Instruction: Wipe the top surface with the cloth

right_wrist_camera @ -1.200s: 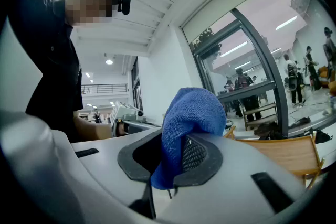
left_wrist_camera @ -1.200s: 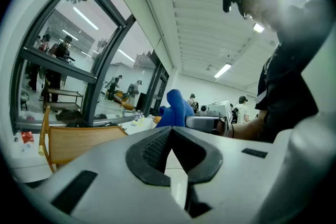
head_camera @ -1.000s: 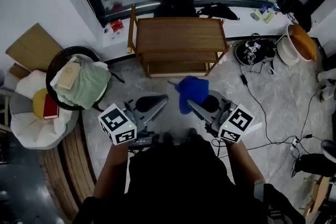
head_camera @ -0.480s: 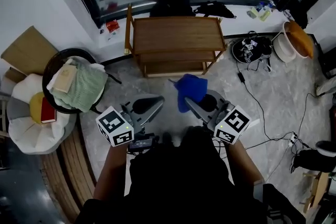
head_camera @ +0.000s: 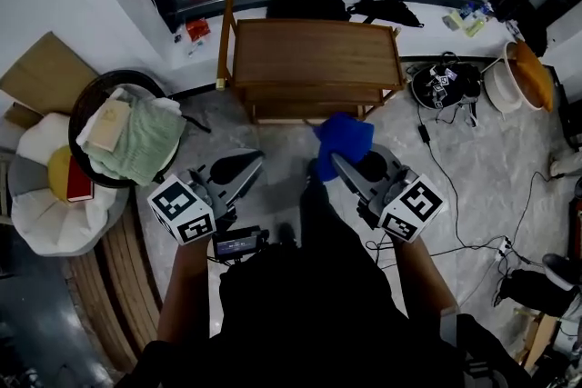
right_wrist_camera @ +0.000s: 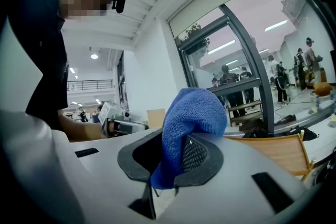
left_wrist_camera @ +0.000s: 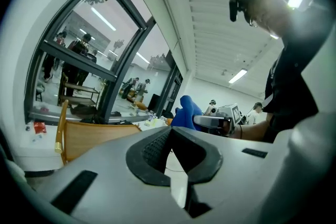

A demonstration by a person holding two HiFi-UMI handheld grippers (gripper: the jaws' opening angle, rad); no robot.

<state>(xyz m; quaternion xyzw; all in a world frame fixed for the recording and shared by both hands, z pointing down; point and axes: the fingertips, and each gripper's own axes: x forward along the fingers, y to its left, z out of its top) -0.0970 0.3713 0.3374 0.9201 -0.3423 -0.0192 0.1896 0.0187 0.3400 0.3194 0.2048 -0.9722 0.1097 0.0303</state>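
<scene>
A wooden shelf rack stands ahead by the wall, its flat top bare. My right gripper is shut on a blue cloth, which bunches above the jaws and hangs in the air just short of the rack's front edge. The rack's top shows low at the right in the right gripper view. My left gripper is held to the left of the cloth, its jaws together with nothing between them. Both grippers are above the floor, in front of the rack.
A round dark basket with a green towel sits at the left. Beside it lie white cushions and a yellow item. Cables and a black bag lie on the floor at the right.
The view has drawn closer to the rack. The right gripper with the cloth has moved forward and right; the left gripper has shifted left.
</scene>
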